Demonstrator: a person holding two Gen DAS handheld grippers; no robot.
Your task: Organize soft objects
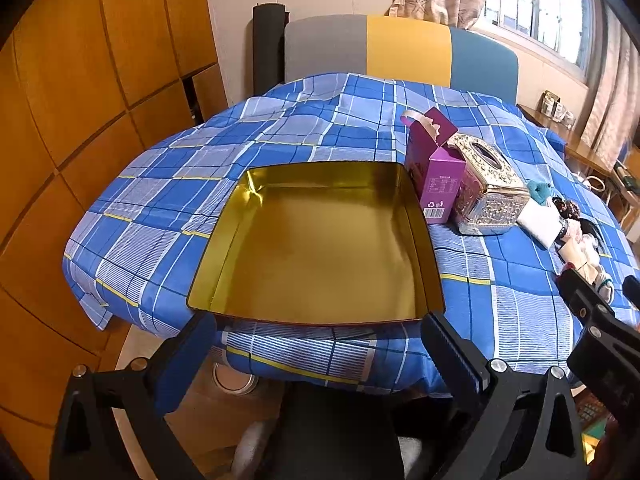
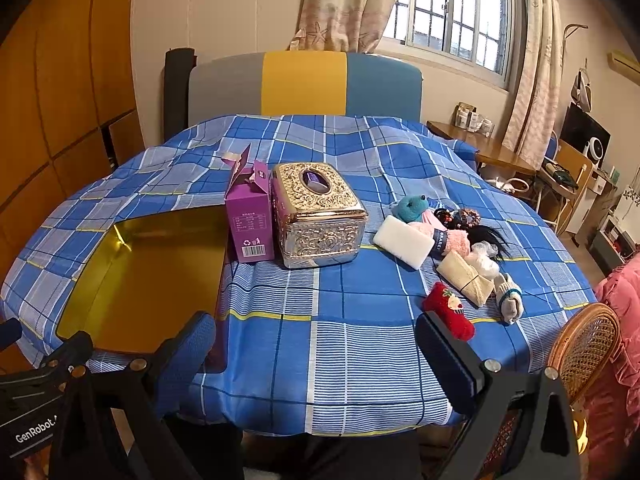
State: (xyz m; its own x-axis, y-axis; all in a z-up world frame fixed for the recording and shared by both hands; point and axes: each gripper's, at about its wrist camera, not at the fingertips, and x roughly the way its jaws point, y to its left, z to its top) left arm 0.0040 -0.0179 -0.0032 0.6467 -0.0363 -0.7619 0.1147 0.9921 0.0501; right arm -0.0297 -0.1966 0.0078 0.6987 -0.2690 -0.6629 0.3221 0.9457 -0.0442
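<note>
An empty gold tin box (image 1: 320,248) (image 2: 152,276) lies open on the blue plaid cloth, left of centre. My left gripper (image 1: 320,340) hangs open at the tin's near edge, holding nothing. Soft things lie in a cluster at the right: a red sock (image 2: 450,312), a cream folded cloth (image 2: 464,278), a grey glove (image 2: 509,300), a white sponge (image 2: 404,241), a pink fuzzy piece (image 2: 458,240), a teal plush (image 2: 412,206) and dark hair ties (image 2: 456,216). My right gripper (image 2: 316,340) is open, empty, near the table's front edge, its right finger beside the red sock.
A purple carton (image 2: 250,216) and an ornate golden tissue box (image 2: 318,216) stand between the tin and the soft pile. A chair back (image 2: 304,84) rises behind the table. A wicker chair (image 2: 584,348) and a pink sleeve (image 2: 620,320) are at the right.
</note>
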